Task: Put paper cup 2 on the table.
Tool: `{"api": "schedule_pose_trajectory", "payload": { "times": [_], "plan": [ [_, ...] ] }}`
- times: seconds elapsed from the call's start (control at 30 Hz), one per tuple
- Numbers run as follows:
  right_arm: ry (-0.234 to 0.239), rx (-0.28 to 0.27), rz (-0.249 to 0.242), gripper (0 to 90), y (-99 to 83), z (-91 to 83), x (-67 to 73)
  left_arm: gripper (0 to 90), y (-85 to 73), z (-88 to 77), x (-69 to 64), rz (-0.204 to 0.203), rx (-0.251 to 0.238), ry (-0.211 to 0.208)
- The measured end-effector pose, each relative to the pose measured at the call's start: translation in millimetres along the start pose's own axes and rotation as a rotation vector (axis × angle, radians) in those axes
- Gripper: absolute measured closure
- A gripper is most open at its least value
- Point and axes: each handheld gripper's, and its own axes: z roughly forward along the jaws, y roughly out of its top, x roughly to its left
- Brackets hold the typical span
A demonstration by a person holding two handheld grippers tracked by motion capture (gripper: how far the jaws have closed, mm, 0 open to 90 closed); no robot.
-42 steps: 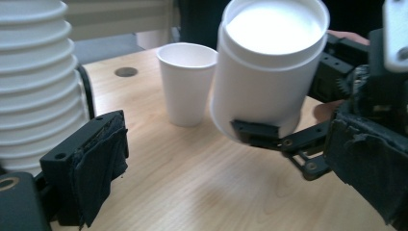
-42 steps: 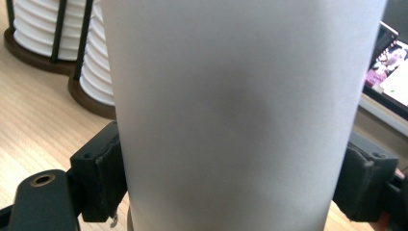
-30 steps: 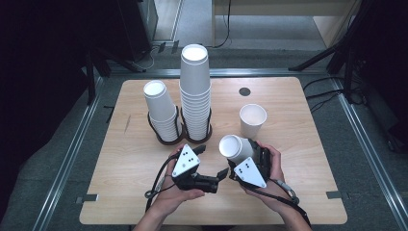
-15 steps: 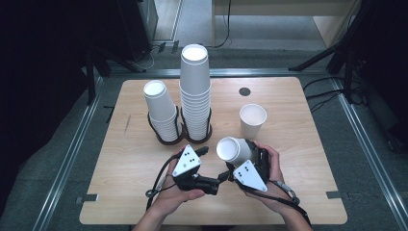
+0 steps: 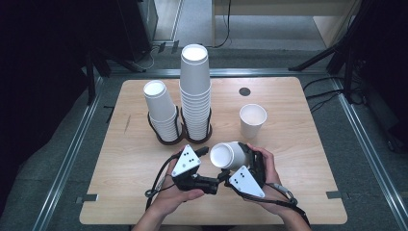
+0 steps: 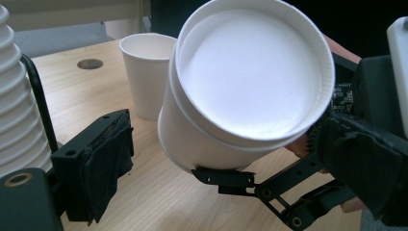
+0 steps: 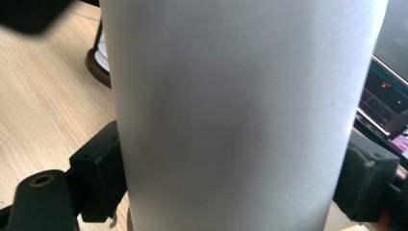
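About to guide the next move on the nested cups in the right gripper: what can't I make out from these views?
- Held cups, left gripper view: two nested rims show; any more are hidden.
- Right gripper, its own view: the cup wall covers the pads' contact.
- Left gripper, its own view: whether either jaw touches the cups is unclear.
- Tall stack, high view: rims too small to count.

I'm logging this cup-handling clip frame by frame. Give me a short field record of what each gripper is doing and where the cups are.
right gripper: shut on the held cups
held cups: two nested, lying sideways, bottom toward the left gripper
left gripper: jaws open either side of the held cups, just been closing, not yet pressing
lone cup: upright on the table
stacks: tall stack and short stack, upside down in black rings
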Motion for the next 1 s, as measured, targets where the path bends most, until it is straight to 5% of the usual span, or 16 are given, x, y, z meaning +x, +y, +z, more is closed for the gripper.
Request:
{"api": "schedule_pose_trajectory", "payload": {
  "times": [0.4, 1.0],
  "plan": [
    [0.060, -0.029, -0.040, 14.6, 1.1, -2.1, 6.5, 12.6, 0.4, 1.4, -3.1, -0.001, 0.018, 0.014],
    [0.070, -0.032, -0.110, 14.5, 2.3, -2.1, 13.4, 14.9, 1.1, 3.3, -4.9, -0.004, 0.061, 0.023]
  ]
}}
